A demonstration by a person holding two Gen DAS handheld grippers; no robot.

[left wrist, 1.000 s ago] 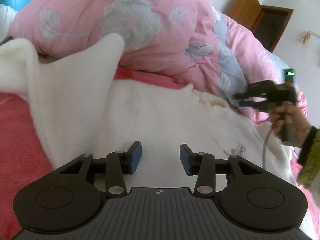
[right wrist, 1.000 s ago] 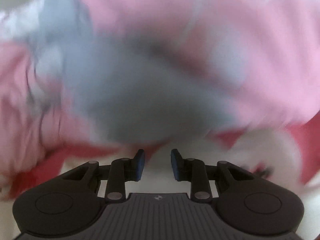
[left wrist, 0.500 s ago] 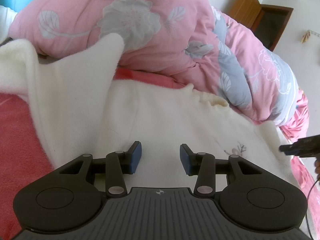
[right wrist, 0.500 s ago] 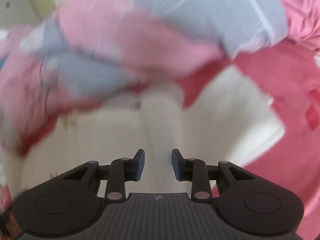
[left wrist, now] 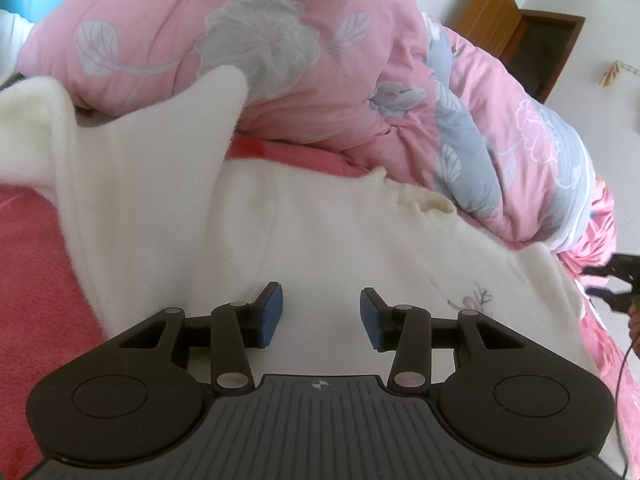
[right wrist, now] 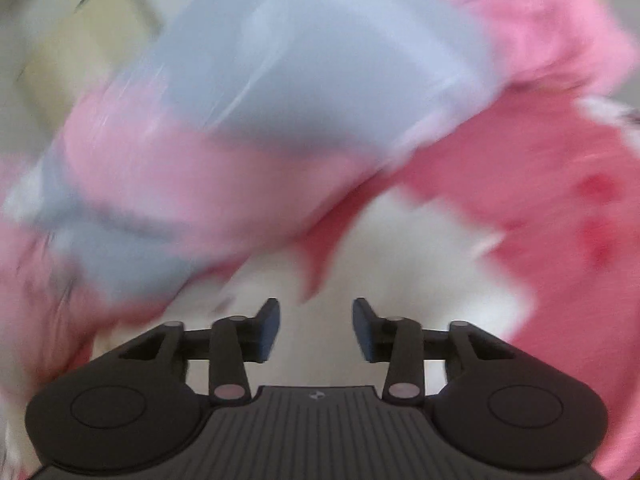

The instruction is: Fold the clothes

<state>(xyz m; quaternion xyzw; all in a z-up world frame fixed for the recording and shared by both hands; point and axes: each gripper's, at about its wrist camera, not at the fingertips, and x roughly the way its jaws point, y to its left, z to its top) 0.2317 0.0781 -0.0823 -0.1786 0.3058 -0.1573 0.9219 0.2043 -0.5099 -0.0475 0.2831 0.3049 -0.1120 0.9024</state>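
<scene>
A cream sweater [left wrist: 360, 240] is lying spread on the bed for folding, the left hand-held gripper [left wrist: 321, 316] hovering apart and empty, the right hand-held gripper [right wrist: 316, 328] opening, also empty.

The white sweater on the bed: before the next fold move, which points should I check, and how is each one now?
1. White sweater lies spread flat: ok.
2. Left sleeve folded in: not ok, it lies out toward the pink quilt.
3. Left gripper free, nothing between its fingers: ok.
4. Right gripper free: ok, jaws opening, no cloth between them.
5. Right gripper over its grasp point: cannot tell, right wrist view is blurred.
6. Collar clear of the quilt: ok.
</scene>
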